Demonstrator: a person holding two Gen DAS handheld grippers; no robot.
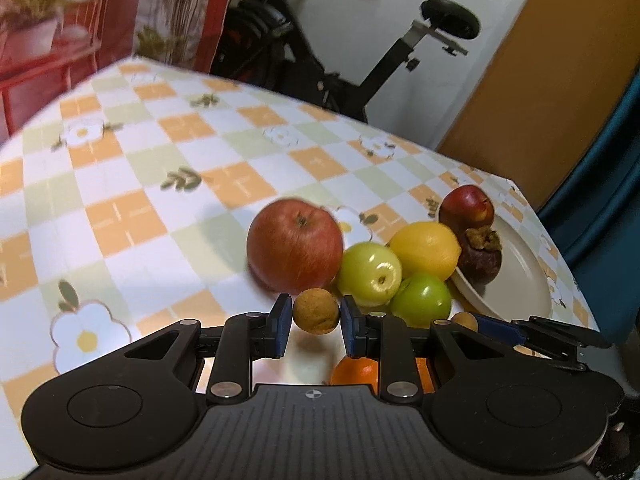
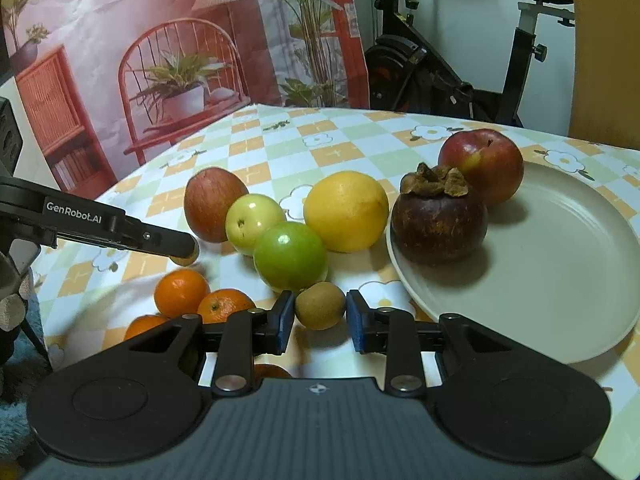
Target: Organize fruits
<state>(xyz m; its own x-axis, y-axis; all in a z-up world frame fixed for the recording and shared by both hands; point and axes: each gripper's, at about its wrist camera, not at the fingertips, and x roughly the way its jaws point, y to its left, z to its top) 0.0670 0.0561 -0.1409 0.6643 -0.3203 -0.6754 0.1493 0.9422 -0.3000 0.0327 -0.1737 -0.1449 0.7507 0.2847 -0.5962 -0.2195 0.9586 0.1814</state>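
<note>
Both our grippers clamp small brown fruits — left gripper (image 1: pixel 316 314) on a longan (image 1: pixel 316 311), right gripper (image 2: pixel 320 312) on a second one (image 2: pixel 320 305), near the plate (image 2: pixel 560 300) by the table's edge. Round, slick — either may squirt free.

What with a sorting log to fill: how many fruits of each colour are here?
Red fruits: 2
Green fruits: 2
Yellow fruit: 1
Purple mangosteen: 1
Brown fruits: 2
Oranges: 3 clear, a fourth possibly hidden
Total: 11 clear
</note>
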